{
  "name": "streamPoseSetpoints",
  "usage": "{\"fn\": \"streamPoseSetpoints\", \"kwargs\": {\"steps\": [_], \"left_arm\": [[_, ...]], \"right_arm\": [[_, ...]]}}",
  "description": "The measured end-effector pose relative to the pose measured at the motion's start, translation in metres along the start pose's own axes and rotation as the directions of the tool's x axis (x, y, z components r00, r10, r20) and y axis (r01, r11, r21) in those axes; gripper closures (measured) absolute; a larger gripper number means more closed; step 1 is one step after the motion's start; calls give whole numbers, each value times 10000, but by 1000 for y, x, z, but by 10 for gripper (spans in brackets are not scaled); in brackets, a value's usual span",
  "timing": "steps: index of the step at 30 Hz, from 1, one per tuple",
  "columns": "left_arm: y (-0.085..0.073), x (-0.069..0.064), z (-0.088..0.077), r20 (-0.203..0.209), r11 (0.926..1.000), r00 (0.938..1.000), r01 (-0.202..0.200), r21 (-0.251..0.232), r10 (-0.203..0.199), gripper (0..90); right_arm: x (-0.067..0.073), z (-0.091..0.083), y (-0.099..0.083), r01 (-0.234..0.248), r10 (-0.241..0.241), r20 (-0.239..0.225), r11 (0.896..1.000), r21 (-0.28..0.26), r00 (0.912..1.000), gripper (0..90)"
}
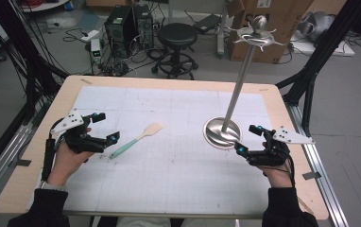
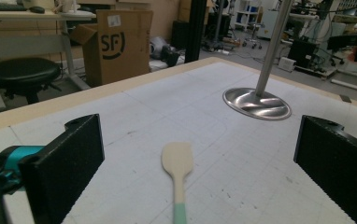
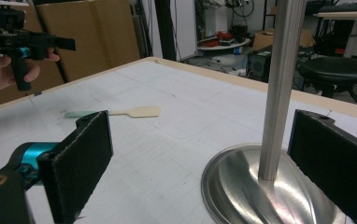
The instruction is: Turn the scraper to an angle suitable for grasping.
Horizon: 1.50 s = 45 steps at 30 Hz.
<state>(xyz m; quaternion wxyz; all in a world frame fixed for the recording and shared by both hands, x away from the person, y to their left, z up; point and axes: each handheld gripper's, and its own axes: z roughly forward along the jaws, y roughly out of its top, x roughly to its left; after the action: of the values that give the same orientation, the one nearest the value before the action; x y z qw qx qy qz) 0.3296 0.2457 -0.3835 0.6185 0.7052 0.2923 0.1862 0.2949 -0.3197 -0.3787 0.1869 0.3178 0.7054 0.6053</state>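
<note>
The high view showed hooks atop the steel stand point(image 1: 229, 118). The left gripper point(image 1: 104, 127) was spread, facing the spatula point(image 1: 133, 141) just beyond; the right gripper point(image 1: 247, 138) was spread beside the stand's base. The white gridded surface point(image 1: 169, 165) sat amid cartons and a stool point(image 1: 177, 35).

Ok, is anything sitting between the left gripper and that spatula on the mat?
Nothing visible. The left gripper is open and the spatula lies straight ahead between its jaws, on bare mat. The metal stand sits well beyond, off to the side.

Open mat point(image 1: 169, 165) between spatula point(image 1: 136, 139) and metal stand point(image 1: 222, 132).
</note>
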Motion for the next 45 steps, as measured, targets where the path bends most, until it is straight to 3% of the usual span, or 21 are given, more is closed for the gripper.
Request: {"fn": "streamPoseSetpoints", "kwargs": {"steps": [5, 15, 16, 19, 22, 23, 26, 27, 30, 33, 36, 40, 41, 42, 44, 45], "left_arm": [[-2, 2, 2, -33, 10000, 10000, 73, 3, -73, 23], [-7, -8, 11, -126, 9942, 9949, -998, 400, 1004, 26], [-7, -8, 11, -126, 9942, 9949, -998, 400, 1004, 64], [-9, -9, 11, 247, 9928, 9931, -1158, 317, 1150, 356], [-11, -8, 15, 278, 9937, 9945, -1022, 459, 1010, 434], [-12, -7, 16, 255, 9939, 9951, -972, 524, 960, 542], [-15, -5, 20, 375, 9946, 9966, -765, 708, 740, 715], [-15, -5, 20, 535, 9950, 9963, -710, 705, 673, 715], [-17, -6, 22, 268, 9942, 9961, -857, 645, 842, 896], [-19, -5, 28, 117, 9946, 9970, -768, 693, 762, 897], [-23, -3, 37, -104, 9910, 9976, -670, 1162, 686, 898], [-26, 1, 48, -328, 9827, 9990, -250, 1834, 315, 899], [-26, 2, 52, -358, 9781, 9991, -135, 2078, 214, 899], [-25, 1, 60, -530, 9686, 9981, -182, 2478, 323, 900], [-26, 1, 63, -508, 9666, 9983, -158, 2559, 298, 900], [-26, 1, 67, -510, 9612, 9983, -130, 2755, 281, 900]], "right_arm": [[-2, 3, -3, -91, 91, -16, 9998, 155, 10000, 56], [-2, 4, -3, -67, 67, -19, 9998, 190, 10000, 56], [-1, 4, -4, -74, 75, -21, 9998, 204, 10000, 56], [-1, 5, -4, -77, 78, -28, 9996, 290, 10000, 56], [-1, 5, -5, -31, 32, -17, 9995, 301, 10000, 56], [0, 5, -5, -25, 27, -41, 9992, 394, 10000, 56], [-1, 4, -5, -6, 6, 8, 9994, 335, 10000, 56], [-1, 4, -5, -61, 60, 14, 9994, 337, 10000, 56], [0, 5, -6, -12, 13, -21, 9993, 386, 10000, 56], [1, 5, -6, -8, 10, -55, 9990, 441, 10000, 56], [1, 5, -6, 36, -32, -101, 9989, 463, 9999, 56], [1, 5, -7, 30, -26, -77, 9988, 486, 10000, 56], [1, 5, -7, 30, -26, -77, 9988, 486, 10000, 56], [2, 6, -7, 46, -41, -96, 9983, 574, 9999, 56], [2, 6, -8, 39, -33, -96, 9980, 627, 9999, 56], [2, 7, -8, 47, -45, -46, 9980, 633, 10000, 55]]}}
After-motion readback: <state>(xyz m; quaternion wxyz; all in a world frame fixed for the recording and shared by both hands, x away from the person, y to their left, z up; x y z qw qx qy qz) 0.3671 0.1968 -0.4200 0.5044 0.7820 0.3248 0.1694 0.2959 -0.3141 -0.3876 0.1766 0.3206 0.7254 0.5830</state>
